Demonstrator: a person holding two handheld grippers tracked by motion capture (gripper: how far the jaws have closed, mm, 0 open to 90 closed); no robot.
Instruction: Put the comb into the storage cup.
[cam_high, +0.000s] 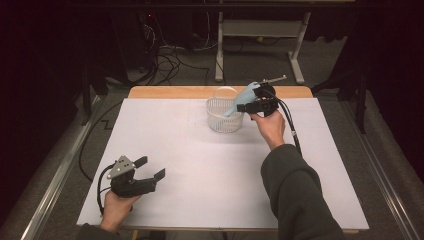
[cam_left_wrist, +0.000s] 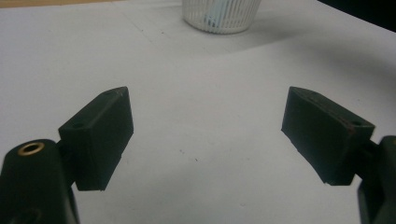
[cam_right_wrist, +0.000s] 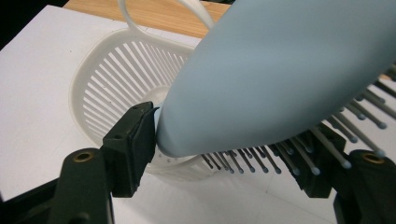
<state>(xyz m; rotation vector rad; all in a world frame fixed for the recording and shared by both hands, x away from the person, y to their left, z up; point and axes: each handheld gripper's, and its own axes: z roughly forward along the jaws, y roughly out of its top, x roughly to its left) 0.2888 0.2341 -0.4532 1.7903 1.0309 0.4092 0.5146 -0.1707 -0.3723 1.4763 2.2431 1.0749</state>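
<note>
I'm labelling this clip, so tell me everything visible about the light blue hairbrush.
The hairbrush has a smooth, pale blue, plastic-looking back and thin dark bristles with pale ball tips on the opposite face. It lies between the jaws of the right tool, slanting down into the white slatted basket at the table's far side; one jaw touches its rounded end.

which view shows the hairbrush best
The right gripper view: the pale blue hairbrush sits close up between the right claw's jaws, bristles visible, over the white basket. The high view shows it small; the left gripper view gives the basket.
</note>
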